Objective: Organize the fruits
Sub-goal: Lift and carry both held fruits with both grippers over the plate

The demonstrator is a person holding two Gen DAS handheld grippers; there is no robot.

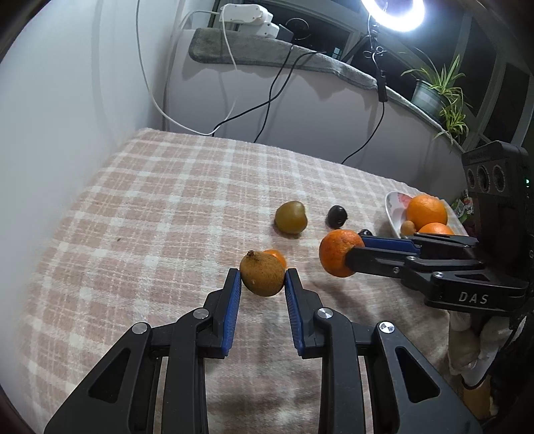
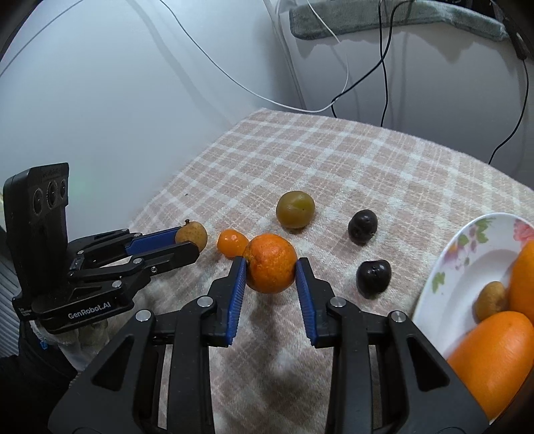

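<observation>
My left gripper (image 1: 262, 275) is shut on a small brown fruit (image 1: 262, 273), which also shows in the right wrist view (image 2: 193, 236). My right gripper (image 2: 271, 265) is shut on an orange tangerine (image 2: 271, 263), seen from the side in the left wrist view (image 1: 338, 253). A small orange fruit (image 2: 232, 243) lies between the two. A green-brown fruit (image 2: 295, 209) and two dark plums (image 2: 362, 225) (image 2: 373, 275) lie on the checked cloth (image 2: 333, 167). A white flowered plate (image 2: 447, 267) at the right holds two oranges (image 2: 494, 354) and a small brown fruit (image 2: 490, 298).
The table stands against white walls with hanging cables (image 1: 267, 100). A grey-covered ledge (image 1: 267, 53) carries a ring light (image 1: 393, 13) and a potted plant (image 1: 437, 90). The table's left edge (image 1: 50, 233) drops off beside the wall.
</observation>
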